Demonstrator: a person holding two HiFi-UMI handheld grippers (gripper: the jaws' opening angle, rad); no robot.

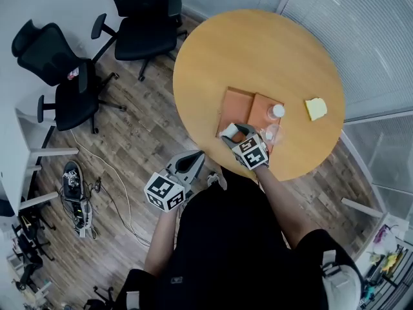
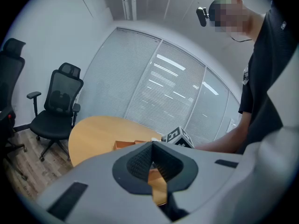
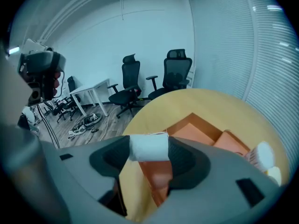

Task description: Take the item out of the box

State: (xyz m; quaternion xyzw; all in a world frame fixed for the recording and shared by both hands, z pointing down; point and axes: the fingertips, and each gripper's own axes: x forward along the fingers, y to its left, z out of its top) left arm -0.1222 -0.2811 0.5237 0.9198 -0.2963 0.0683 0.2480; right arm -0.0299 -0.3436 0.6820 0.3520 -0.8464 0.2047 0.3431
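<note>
Right gripper (image 1: pixel 237 133): you are clamping its two jaws on the white item (image 3: pixel 148 147), one dark pad pressing on each side of it.
White item: you are holding it over the near left corner of the box (image 1: pixel 237 107); how high above it is sitting, the views are not showing.
Box: it is lying open on the round table (image 1: pixel 245 50), its orange inside facing up, close to the table edge nearest you.
Left gripper (image 2: pixel 152 149): you are keeping its jaws pressed together at the tips with nothing between them, and you are holding it off the table, out over the wooden floor (image 1: pixel 129 147) by your left side.
Bottle (image 1: pixel 276 112): a clear one with a white cap is lying at the right edge of the box, just beside your right gripper.
Yellow block (image 1: pixel 315 108): it is sitting on the table to the right of the box, apart from it.
Chairs (image 1: pixel 61 76): black office chairs are standing on the floor beyond the table's left side.
</note>
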